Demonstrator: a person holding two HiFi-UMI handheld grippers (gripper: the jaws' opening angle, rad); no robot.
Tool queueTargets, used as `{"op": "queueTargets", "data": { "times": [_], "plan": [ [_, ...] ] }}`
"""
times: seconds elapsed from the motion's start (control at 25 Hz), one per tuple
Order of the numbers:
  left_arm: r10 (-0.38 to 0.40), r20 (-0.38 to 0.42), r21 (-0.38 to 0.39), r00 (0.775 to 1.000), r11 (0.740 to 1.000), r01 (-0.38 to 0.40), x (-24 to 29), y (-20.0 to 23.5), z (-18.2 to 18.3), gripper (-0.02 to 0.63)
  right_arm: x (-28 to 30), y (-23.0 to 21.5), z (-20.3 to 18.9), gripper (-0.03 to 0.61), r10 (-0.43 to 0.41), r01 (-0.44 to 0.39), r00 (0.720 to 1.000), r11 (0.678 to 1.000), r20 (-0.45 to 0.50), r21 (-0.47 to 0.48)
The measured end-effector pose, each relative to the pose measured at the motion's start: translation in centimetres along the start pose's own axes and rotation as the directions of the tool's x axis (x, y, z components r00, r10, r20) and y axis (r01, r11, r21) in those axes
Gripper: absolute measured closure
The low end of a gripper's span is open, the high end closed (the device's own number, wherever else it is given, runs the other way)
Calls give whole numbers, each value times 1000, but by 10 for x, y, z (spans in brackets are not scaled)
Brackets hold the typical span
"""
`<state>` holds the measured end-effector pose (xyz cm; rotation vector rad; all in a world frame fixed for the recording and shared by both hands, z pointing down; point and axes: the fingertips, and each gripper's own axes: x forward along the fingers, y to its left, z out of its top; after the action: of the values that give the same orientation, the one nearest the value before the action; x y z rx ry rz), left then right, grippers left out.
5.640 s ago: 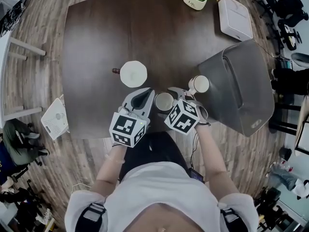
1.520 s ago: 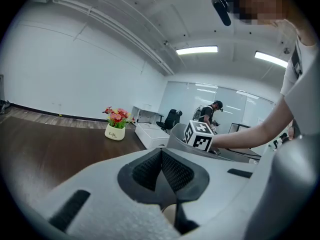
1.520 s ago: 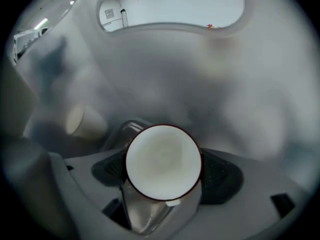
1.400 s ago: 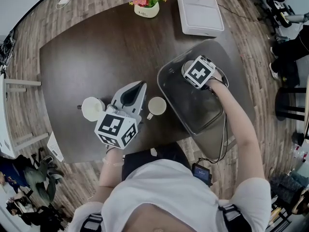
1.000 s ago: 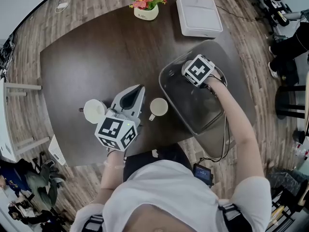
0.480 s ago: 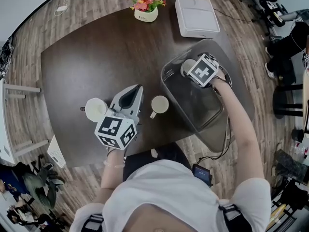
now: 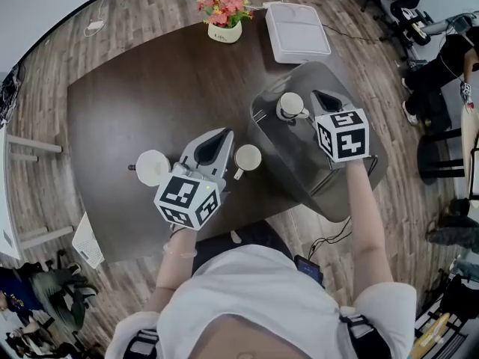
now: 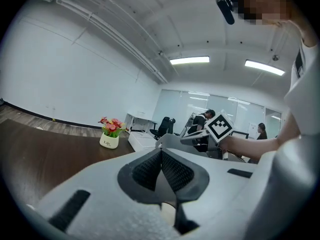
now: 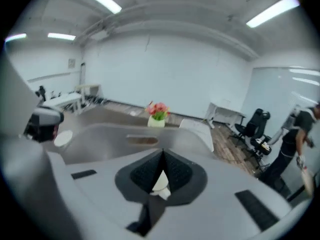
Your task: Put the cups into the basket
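Lifted out of the basket (image 7: 299, 154), the right gripper (image 7: 320, 96) is held above it, jaws just closed on nothing; the left gripper (image 7: 223, 134) is pressed together, empty; one cup (image 7: 248, 158) is left on the table (image 7: 135, 103) beside it; another cup (image 7: 290, 105) is stood inside the basket.

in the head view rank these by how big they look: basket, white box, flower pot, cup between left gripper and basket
1. basket
2. white box
3. flower pot with its flowers
4. cup
The last two look close; the pot sits farther away, so that order is unsure.
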<state>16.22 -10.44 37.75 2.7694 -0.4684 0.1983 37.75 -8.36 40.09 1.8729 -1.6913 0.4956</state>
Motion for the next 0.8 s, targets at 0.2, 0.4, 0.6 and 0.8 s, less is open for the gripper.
{"op": "queueTargets", "data": {
  "times": [0.2,0.4,0.6,0.8],
  "plan": [
    [-22,29,24,999,999,21,-2,-13,12,604,-53,6,25,568,-135,101,952,986,276,131],
    [-20,40,35,999,999,19,-2,-25,20,604,-108,-10,29,569,-303,235,868,948,393,212],
    [-36,51,70,998,997,32,-6,-40,25,604,-176,4,45,569,-323,179,801,933,504,313],
    [-49,84,99,995,994,41,-14,-51,34,604,-202,71,70,568,-229,51,761,954,607,295]
  ]
}}
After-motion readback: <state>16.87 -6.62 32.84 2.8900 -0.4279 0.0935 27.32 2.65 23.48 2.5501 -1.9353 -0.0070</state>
